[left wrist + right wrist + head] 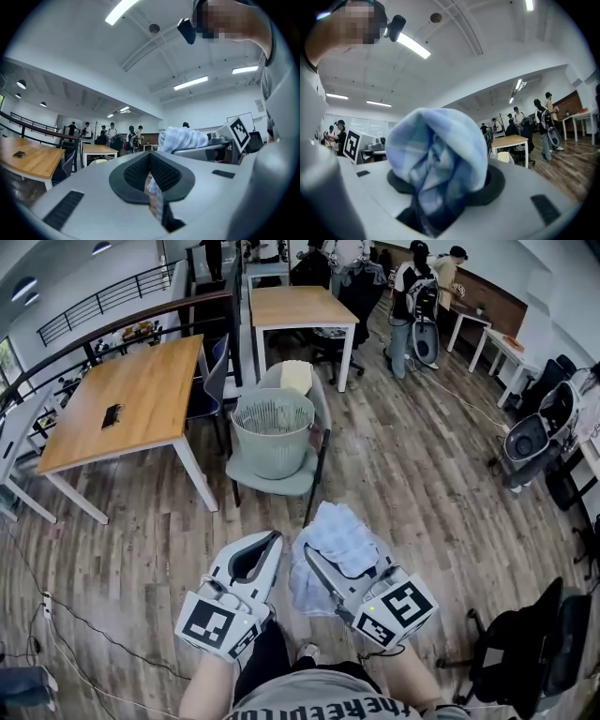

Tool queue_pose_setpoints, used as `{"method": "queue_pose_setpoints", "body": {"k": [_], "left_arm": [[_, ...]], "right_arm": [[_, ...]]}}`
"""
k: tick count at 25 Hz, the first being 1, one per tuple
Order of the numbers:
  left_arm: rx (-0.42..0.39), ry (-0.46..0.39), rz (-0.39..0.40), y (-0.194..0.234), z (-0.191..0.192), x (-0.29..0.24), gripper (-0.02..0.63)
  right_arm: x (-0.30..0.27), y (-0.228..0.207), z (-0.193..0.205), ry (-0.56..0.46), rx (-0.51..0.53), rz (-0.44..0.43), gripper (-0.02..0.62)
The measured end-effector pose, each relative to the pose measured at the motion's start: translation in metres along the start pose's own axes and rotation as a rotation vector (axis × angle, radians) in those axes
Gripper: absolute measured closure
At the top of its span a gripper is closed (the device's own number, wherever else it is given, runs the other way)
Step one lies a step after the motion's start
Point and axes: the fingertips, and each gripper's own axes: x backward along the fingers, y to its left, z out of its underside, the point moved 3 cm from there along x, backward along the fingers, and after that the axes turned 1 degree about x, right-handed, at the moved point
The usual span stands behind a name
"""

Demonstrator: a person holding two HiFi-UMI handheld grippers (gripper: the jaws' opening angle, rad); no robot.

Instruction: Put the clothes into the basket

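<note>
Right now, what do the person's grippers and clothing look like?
The left gripper and right gripper are pale grey shells with black ribbed pads; each carries a cube with black square markers. A thin black cable runs by the right one. Grey printed T-shirt.

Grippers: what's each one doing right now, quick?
Left gripper: closed, pinching an edge of the blue checked cloth.
Right gripper: closed on the bunched bulk of the same cloth.
</note>
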Motion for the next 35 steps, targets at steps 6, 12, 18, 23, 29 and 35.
{"method": "queue_pose_setpoints", "body": {"k": [6,12,18,23,29,35], "left_arm": [[-0.026,0.01,0.044,0.03,-0.002,-0.028,0.592],[-0.035,0.01,0.083,0.075,-0.009,-0.05,0.592],[-0.011,0.004,0.115,0.116,-0.011,-0.058,0.592],[-0.016,0.013,0.133,0.151,-0.012,-0.062,0.592],[-0.016,0.011,0.161,0.181,-0.01,-0.065,0.592],[0.013,0.008,0.187,0.199,-0.003,-0.073,0.592]], "right_arm": [[-0.037,-0.019,-0.006,0.006,0.013,0.037,0.359],[-0.083,-0.033,-0.012,0.007,0.018,0.063,0.356],[-0.124,-0.039,-0.014,-0.004,0.018,0.078,0.35],[-0.159,-0.039,-0.015,-0.005,0.004,0.092,0.35],[-0.188,-0.035,-0.013,-0.004,0.005,0.117,0.35],[-0.201,-0.041,-0.009,0.011,0.007,0.15,0.348]]}}
